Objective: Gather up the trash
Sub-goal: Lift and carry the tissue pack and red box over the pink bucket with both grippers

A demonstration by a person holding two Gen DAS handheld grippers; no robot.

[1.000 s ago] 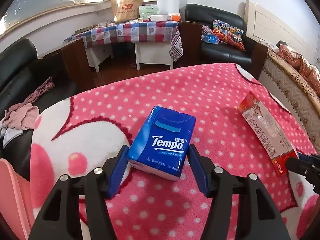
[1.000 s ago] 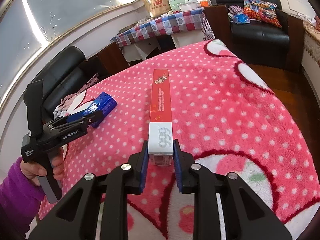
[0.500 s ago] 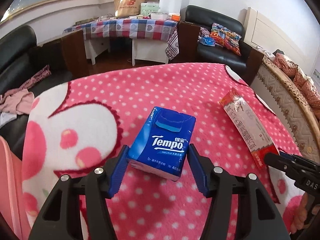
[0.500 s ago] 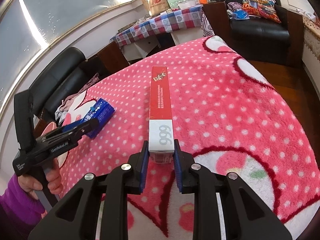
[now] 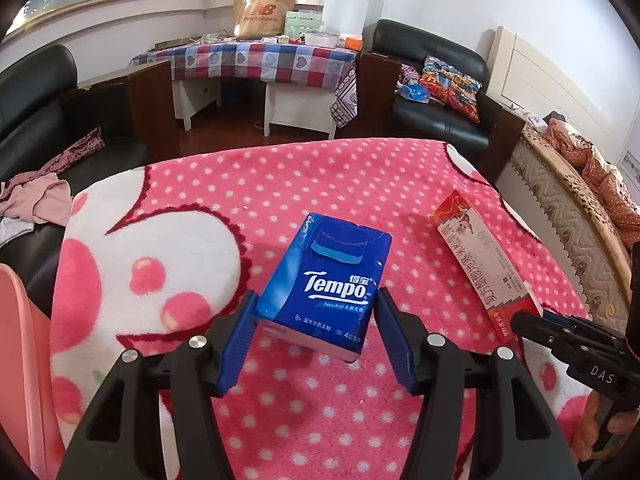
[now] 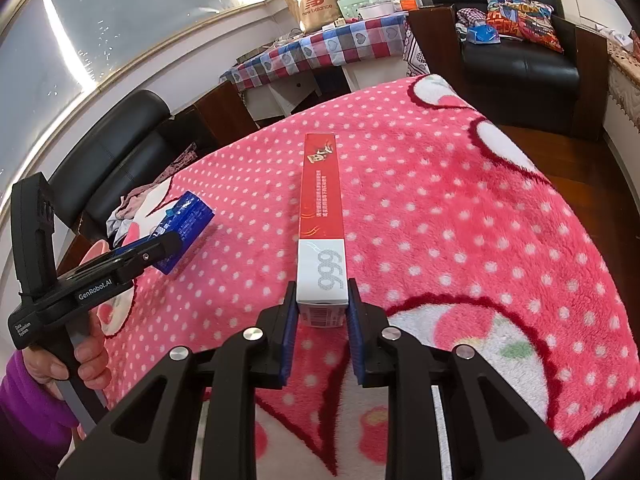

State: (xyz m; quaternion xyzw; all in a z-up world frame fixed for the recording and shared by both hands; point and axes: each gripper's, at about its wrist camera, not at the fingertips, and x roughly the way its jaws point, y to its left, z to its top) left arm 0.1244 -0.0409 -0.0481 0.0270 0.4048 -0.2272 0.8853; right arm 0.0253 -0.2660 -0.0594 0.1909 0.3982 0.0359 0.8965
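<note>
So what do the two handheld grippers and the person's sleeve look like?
Both the left gripper and the right gripper are black plastic with silver screws and ribbed blue pads inside the jaws. The left bears white "GenRobot.AI" lettering. A purple knitted sleeve covers the left wrist.

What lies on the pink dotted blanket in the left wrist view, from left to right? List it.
Pink plastic rim at the picture's edge → blue Tempo tissue pack, between the left gripper's fingers → long red-and-white cardboard box → black right gripper at that box's near end.
</note>
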